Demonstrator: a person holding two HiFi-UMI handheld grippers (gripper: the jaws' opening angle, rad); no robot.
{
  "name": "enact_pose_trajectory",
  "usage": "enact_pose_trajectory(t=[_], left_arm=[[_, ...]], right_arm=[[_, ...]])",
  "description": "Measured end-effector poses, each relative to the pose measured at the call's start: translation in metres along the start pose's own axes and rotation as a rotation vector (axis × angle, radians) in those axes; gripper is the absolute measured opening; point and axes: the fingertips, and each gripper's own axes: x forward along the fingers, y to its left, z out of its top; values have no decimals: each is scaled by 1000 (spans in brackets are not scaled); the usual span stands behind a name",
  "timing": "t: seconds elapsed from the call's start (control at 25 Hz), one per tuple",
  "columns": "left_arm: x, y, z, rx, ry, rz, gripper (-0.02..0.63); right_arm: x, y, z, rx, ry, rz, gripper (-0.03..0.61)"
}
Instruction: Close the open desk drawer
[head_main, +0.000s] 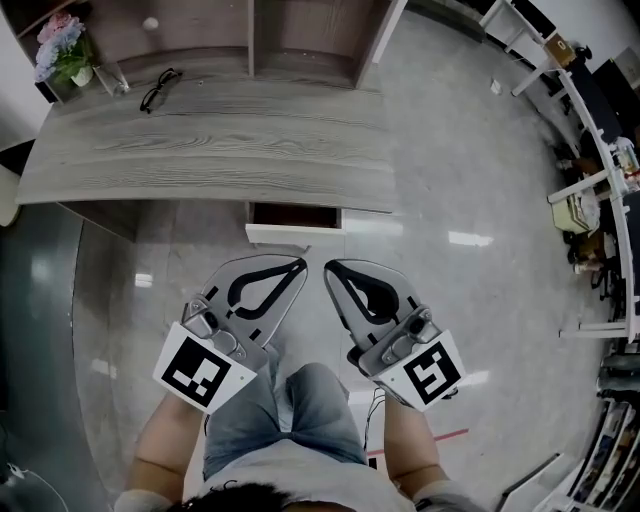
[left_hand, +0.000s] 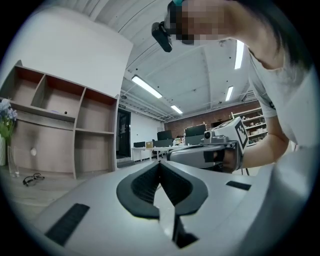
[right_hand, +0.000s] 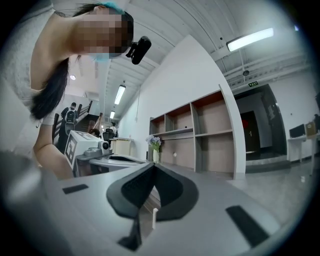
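In the head view the grey wooden desk (head_main: 200, 150) has its drawer (head_main: 295, 216) pulled out a little under the front edge. The drawer's white front (head_main: 293, 236) faces me. My left gripper (head_main: 300, 263) and right gripper (head_main: 329, 267) hover side by side just short of that front, tips pointing at it and not touching it. On both, the black pads meet at the tips with nothing held, as also shown for the left gripper (left_hand: 160, 163) and the right gripper (right_hand: 151, 164) in their own views.
On the desk lie black glasses (head_main: 158, 88), a flower vase (head_main: 62, 50) and a clear glass (head_main: 112, 78), with a shelf unit (head_main: 250, 40) behind. White desks (head_main: 590, 120) stand far right on the glossy floor. The person's jeans (head_main: 290, 410) are below the grippers.
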Motion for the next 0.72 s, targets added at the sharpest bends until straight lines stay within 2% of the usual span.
enact_pose_trajectory(t=[0.2, 0.44, 0.72], left_arm=[[11, 10, -54, 8, 4, -11, 11], [22, 16, -110, -29, -6, -22, 11], [31, 15, -171, 18, -23, -16, 11]], right_arm=[[10, -11, -54, -14, -1, -7, 8], [14, -23, -113, -3, -14, -16, 8], [18, -35, -172, -40, -40, -15, 8]])
